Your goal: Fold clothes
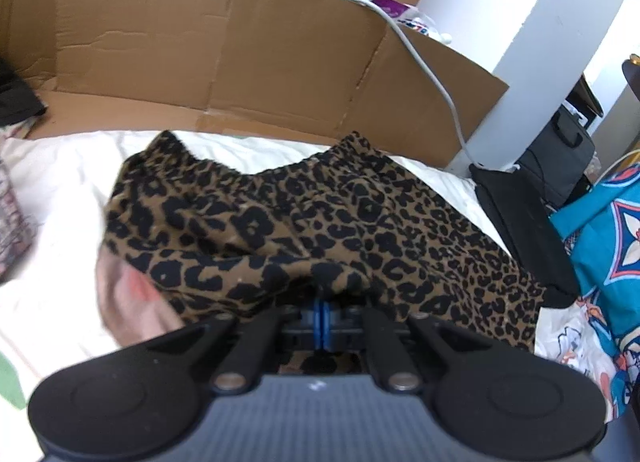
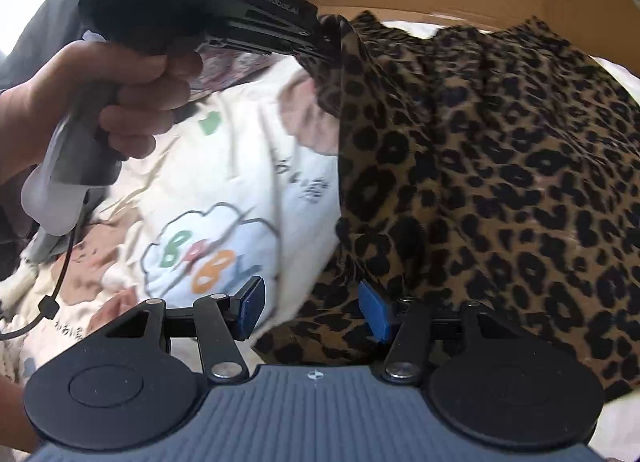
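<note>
Your left gripper [image 1: 322,304] sits at the 6 o'clock edge of the left wrist view, its blue pads pressed together with a fold of the leopard-print garment [image 1: 320,218] pinched between them. From there the cloth spreads away toward 12 o'clock and out to 3 o'clock, its gathered waistband forming the far edge. It lies on a white printed bedsheet [image 1: 60,262], which shows at 9 o'clock. A black bag [image 1: 520,222] rests at 3 o'clock just beside the garment, with a teal patterned cloth [image 1: 600,230] further right. Behind the cloth a flattened cardboard sheet [image 1: 224,50] stands along the far side, and a white cable [image 1: 432,74] hangs across it at 1 o'clock.

In the right wrist view your right gripper [image 2: 316,312] is at 6 o'clock with its jaws spread wide and nothing between them. Its right pad [image 2: 374,312] is at the garment's near edge; its left pad [image 2: 252,310] is over the sheet. The leopard-print garment [image 2: 480,182] fills the frame from 2 to 5 o'clock, raised along its left edge. At 11 o'clock your left hand [image 2: 120,102] grips the handle of the left gripper [image 2: 326,42], whose tip is clamped on the cloth's upper corner. The bedsheet's cartoon print [image 2: 208,254] shows at 8 o'clock.
</note>
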A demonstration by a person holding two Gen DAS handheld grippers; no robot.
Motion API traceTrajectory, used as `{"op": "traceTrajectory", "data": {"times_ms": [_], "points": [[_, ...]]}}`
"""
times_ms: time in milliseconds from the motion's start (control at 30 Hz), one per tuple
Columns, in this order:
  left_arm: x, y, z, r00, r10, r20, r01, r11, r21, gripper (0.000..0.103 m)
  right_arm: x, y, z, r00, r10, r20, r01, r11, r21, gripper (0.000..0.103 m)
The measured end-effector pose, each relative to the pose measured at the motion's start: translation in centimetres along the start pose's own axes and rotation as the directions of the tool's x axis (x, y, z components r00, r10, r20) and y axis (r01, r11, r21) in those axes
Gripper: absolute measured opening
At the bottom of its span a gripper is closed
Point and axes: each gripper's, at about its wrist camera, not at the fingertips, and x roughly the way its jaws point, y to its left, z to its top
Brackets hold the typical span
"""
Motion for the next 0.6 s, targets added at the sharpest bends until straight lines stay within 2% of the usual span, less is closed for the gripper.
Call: {"op": "traceTrajectory", "data": {"times_ms": [300, 367, 433, 600], "points": [[5.7, -1.3, 0.8, 0.998, -0.005, -0.066, 0.006, 1.000, 0.019, 0.007, -0.7, -2.1, -0.5, 0.999, -0.034, 0.004, 0.034, 0.998, 0.060, 0.059], [7.6, -1.1, 0.5, 0.995, 0.001, -0.102, 0.000, 1.000, 0.009, 0.007, -0.9, -2.5, -0.7, 0.999, -0.042, 0.002, 0.042, 0.997, 0.072, 0.059], [9.4, -1.2, 0.3, 0.991, 0.015, -0.134, -0.010, 0.999, 0.038, 0.007, -1.1, -2.8, -0.9, 0.999, -0.049, 0.001, 0.049, 0.995, 0.089, 0.059], [10.2, -1.1, 0.6, 0.989, 0.012, -0.147, -0.011, 1.000, 0.011, 0.006, -1.6, -3.5, -1.3, 0.998, -0.064, 0.009, 0.062, 0.991, 0.120, 0.059]]}}
